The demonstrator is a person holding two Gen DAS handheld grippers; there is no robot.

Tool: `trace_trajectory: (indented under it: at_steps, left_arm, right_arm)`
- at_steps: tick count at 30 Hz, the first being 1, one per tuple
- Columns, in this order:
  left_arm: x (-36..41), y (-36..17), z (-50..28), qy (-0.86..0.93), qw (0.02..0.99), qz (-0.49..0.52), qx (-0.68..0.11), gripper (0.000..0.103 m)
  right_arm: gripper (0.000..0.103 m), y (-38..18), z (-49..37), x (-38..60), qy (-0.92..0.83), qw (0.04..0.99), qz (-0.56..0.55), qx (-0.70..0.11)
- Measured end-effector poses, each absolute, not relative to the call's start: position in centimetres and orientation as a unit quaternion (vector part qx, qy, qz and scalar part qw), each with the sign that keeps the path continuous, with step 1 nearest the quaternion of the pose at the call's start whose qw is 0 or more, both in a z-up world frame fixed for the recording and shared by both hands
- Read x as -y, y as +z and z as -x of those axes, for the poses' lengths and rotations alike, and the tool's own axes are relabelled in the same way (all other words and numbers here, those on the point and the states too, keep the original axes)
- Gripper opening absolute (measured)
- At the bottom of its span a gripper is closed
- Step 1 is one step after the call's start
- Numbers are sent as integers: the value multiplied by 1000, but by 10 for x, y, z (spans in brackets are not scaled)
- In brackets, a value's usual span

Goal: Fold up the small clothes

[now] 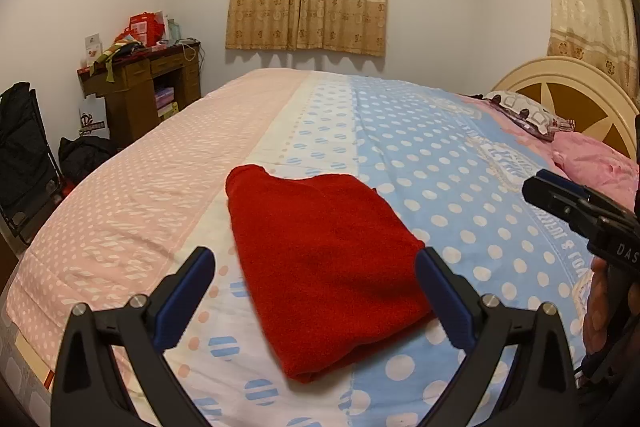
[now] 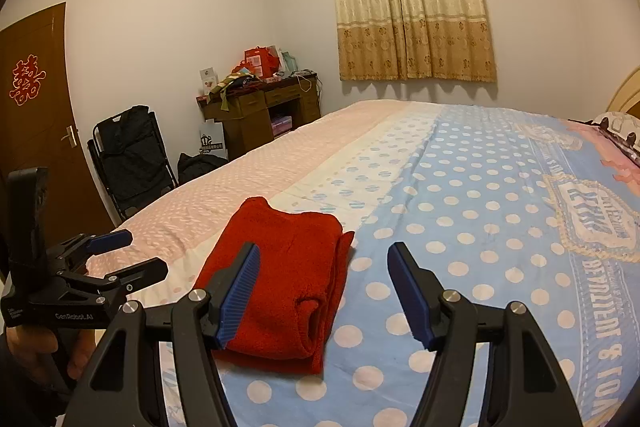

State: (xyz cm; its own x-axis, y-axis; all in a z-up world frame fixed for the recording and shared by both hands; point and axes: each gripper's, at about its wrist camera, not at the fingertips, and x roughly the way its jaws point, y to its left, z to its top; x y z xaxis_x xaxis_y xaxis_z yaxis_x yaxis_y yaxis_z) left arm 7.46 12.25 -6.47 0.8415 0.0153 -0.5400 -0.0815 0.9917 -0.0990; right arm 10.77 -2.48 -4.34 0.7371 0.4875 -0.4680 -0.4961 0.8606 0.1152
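Note:
A red fleece garment [image 1: 324,267] lies folded into a compact rectangle on the bed; it also shows in the right wrist view [image 2: 280,275]. My left gripper [image 1: 316,259] is open and empty, hovering just above its near end with the fingers on either side. My right gripper [image 2: 324,267] is open and empty, held to the right of the garment, its left finger [image 2: 240,291] over the garment's near edge. The right gripper also shows in the left wrist view [image 1: 560,199], and the left gripper in the right wrist view [image 2: 120,255].
The bed sheet [image 1: 440,163] is pink on the left, blue with white dots on the right. Pillows [image 1: 532,115] and a headboard [image 1: 576,87] lie at far right. A cluttered wooden desk [image 2: 260,107], a black folding chair [image 2: 128,155] and a door [image 2: 32,131] stand beyond the bed.

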Motion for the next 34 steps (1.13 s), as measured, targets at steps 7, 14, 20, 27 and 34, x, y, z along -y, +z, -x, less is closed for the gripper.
trace_trajectory:
  at_steps: [7,14,20,27,34]
  left_arm:
    - [-124,-66,-77,32,954,60,-291,103]
    - [-123,-62,-74,42,957,56,-282,103]
    - [-126,-61,-74,44,957,55,-281,103]
    - [-134,-59,-75,50,957,68,-278,103]
    - [-132,-60,-72,45,961,61,-266,103]
  right_arm:
    - [67,-44,-108,25,263,932,9,-248]
    - [67,-43,-104,24,262,935,15,-237]
    - [67,-43,-103,22,265,935,22,-236]
    - [67,-45,-102,19,267,933,27,-237]
    - [68,-48,-101,16,273,931,36,-240]
